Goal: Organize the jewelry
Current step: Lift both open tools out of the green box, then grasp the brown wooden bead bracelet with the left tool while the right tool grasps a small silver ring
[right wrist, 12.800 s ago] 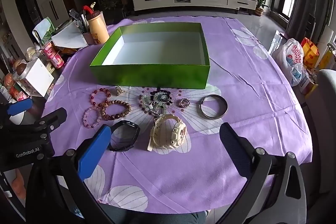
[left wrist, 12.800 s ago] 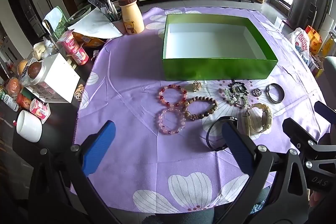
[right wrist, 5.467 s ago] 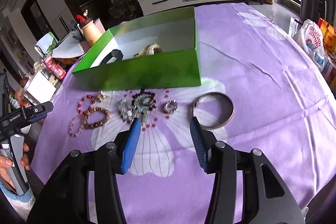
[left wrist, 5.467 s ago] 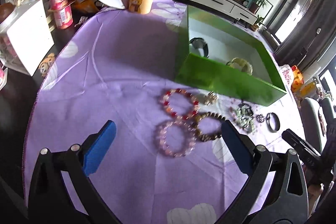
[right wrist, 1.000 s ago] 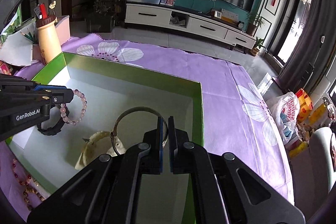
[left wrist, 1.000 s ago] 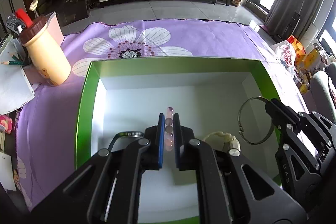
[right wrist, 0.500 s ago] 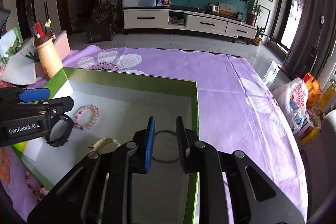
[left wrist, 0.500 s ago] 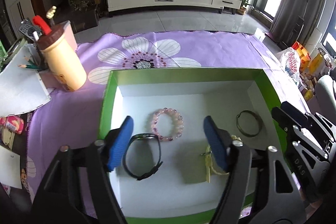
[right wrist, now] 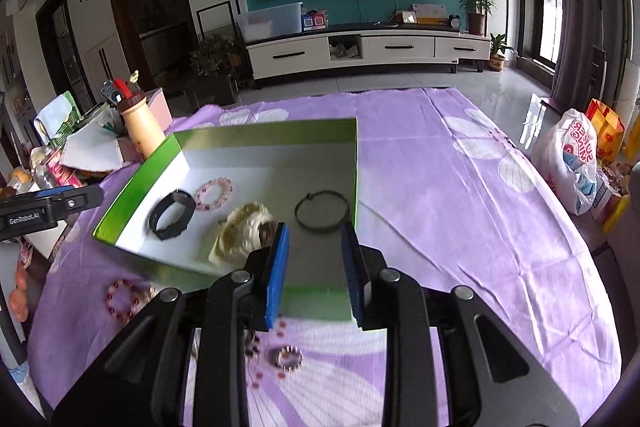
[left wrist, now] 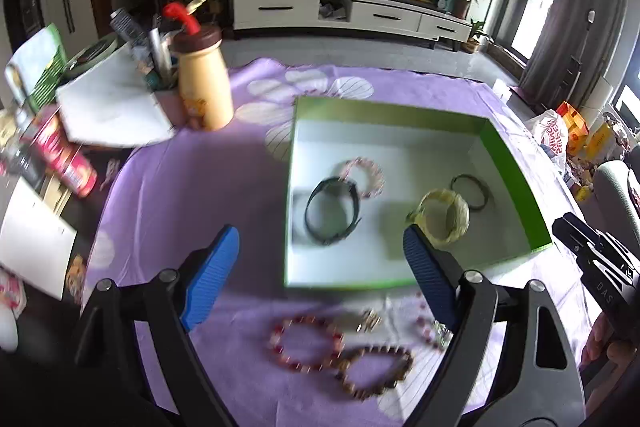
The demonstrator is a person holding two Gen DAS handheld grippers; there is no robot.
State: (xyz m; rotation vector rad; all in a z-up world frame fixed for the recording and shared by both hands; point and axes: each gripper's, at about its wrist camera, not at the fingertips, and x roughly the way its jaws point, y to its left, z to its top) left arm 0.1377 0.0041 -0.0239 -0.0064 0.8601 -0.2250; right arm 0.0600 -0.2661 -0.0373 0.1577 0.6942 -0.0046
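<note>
Jewelry sits in two groups in front of you: some inside the green box [left wrist: 516, 167], some loose on the purple cloth [left wrist: 192, 187] at the box's near wall. In your left wrist view, going left to right, the left gripper [left wrist: 320, 267] has nothing between its blue pads [left wrist: 210, 275] and its jaws are opening wide; it hangs over the near edge of the box, with the left pad above bare cloth and the right pad over the box's near right part. Beyond the pads, inside the box, lie the black watch [left wrist: 330, 211], the pink bead bracelet [left wrist: 364, 173] just behind and touching it, the cream watch [left wrist: 444, 213] just beyond the right pad, and the thin dark bangle [left wrist: 470, 185] beside that. Nearer you than the pads, on the cloth, lie the red bead bracelet [left wrist: 306, 341] and the brown bead bracelet [left wrist: 376, 373], touching each other; they are blurred. In your right wrist view, the right gripper [right wrist: 316, 263] is also empty, its jaws parted a little and opening. It hovers over the box's near right corner, with the bangle lying just beyond its tips and the cream watch to the left of its left pad. A small ring [right wrist: 289, 357] lies on the cloth below the jaws, nearer you.
</note>
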